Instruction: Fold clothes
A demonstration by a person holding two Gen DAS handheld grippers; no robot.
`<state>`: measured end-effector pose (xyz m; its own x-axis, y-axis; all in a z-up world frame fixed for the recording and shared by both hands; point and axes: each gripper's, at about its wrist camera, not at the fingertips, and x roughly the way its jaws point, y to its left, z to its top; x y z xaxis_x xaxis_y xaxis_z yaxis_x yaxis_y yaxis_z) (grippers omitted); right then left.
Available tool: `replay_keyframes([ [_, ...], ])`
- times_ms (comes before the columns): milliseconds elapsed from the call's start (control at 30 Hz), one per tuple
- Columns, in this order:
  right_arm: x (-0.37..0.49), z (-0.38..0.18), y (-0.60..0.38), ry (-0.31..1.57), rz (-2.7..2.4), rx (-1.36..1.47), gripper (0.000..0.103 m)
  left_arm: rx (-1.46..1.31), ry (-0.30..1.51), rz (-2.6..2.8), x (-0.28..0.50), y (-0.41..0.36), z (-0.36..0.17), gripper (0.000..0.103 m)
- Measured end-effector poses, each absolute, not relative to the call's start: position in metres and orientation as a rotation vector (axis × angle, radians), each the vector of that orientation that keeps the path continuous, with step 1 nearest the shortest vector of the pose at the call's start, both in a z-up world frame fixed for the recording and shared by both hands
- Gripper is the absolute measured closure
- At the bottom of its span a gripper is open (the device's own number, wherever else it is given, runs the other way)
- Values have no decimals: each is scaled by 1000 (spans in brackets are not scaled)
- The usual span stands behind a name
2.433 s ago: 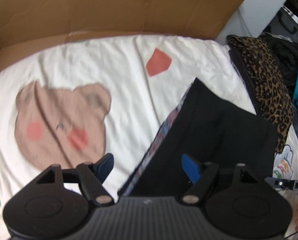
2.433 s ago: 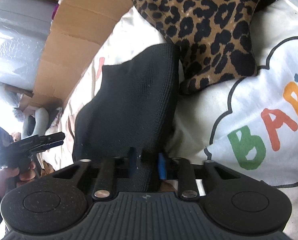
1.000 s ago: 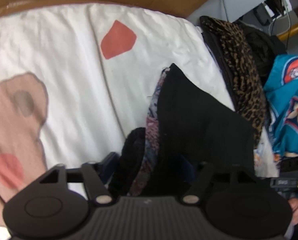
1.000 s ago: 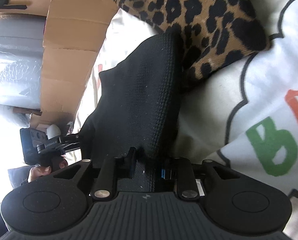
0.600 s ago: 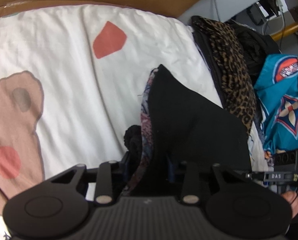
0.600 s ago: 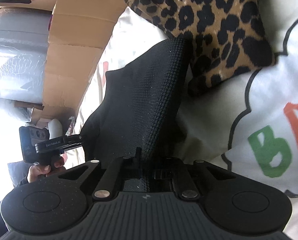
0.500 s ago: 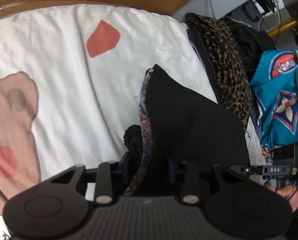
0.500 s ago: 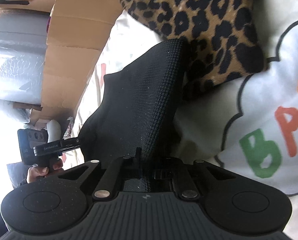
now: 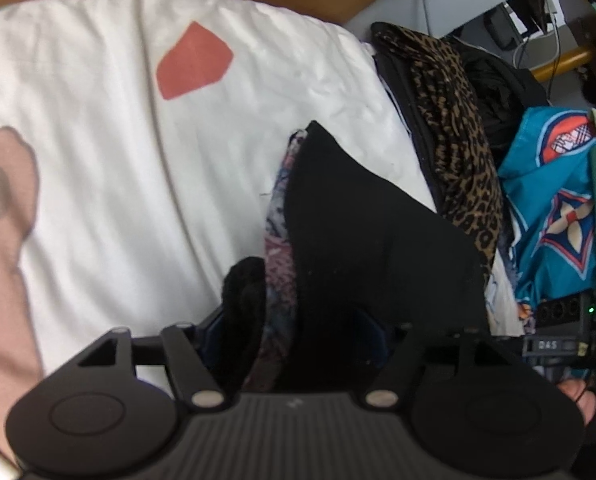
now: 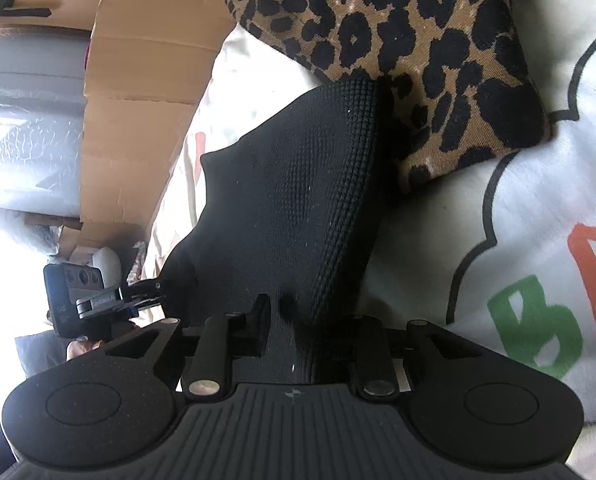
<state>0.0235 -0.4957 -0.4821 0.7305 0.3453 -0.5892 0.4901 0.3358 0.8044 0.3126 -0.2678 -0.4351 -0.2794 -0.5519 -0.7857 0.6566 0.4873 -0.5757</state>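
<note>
Both claws have just been opening since half a second ago, the black garment [image 9: 370,248] between the jaws of each. The left claw [image 9: 293,320] now stands wide around its bunched edge and patterned lining – grip loosened. The right claw [image 10: 298,320] is parted slightly at the other edge. The garment lies on the bed sheet [image 9: 117,140], its far side touching the leopard-print clothes [image 10: 398,40] near the bed's edge.

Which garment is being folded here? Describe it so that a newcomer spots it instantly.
Start at the white bedsheet with its red patch. Against the leopard-print garment at the sheet's edge lies the black knit garment: plain black, textured, a patterned lining along one edge.
</note>
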Motion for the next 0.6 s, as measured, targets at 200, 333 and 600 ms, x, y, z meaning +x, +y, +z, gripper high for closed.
replay_keyframes([
  [200,24,-490,-495,772,-141,1290,85,110,1423,-1167,309,-272,-437,53],
  [333,25,-488,-492,780,-166,1270,95,107,1418,-1160,307,-270,-433,66],
  [600,23,-464,-485,816,-190,1194,96,171,1346,-1161,286,-269,-398,72],
])
